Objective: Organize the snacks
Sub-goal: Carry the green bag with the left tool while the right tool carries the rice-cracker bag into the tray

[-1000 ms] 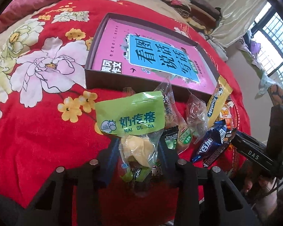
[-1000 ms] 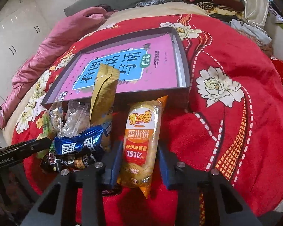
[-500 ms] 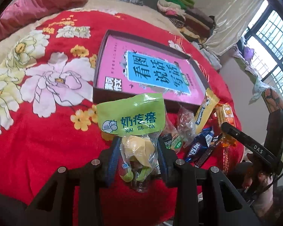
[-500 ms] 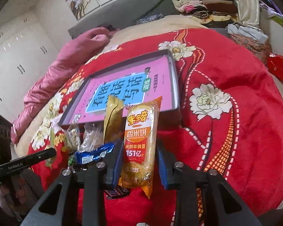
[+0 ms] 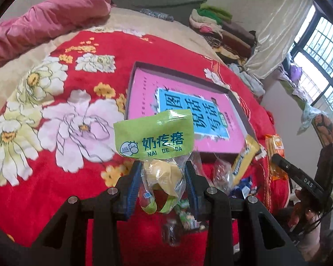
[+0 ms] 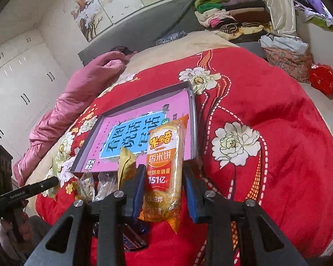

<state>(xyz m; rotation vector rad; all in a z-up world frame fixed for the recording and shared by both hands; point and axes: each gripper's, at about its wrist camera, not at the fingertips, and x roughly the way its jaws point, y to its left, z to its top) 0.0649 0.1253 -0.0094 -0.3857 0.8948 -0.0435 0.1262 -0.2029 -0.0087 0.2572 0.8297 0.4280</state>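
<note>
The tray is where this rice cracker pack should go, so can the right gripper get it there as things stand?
Probably yes: right gripper grips the rice cracker pack, and the tray lies open just ahead.

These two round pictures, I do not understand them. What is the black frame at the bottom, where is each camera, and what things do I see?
No robot is here. A person holds a hand tool in each hand, and each tool carries a wide-angle camera that looks forward along its two black fingers.

In the left view, the left gripper is closed on a green-topped snack bag. In the right view, the right gripper is closed on an orange rice cracker pack.

Below lies a bed with a red flowered blanket. On it rests a shallow dark box lined with a pink book cover. More small snacks lie in a pile before the box.
</note>
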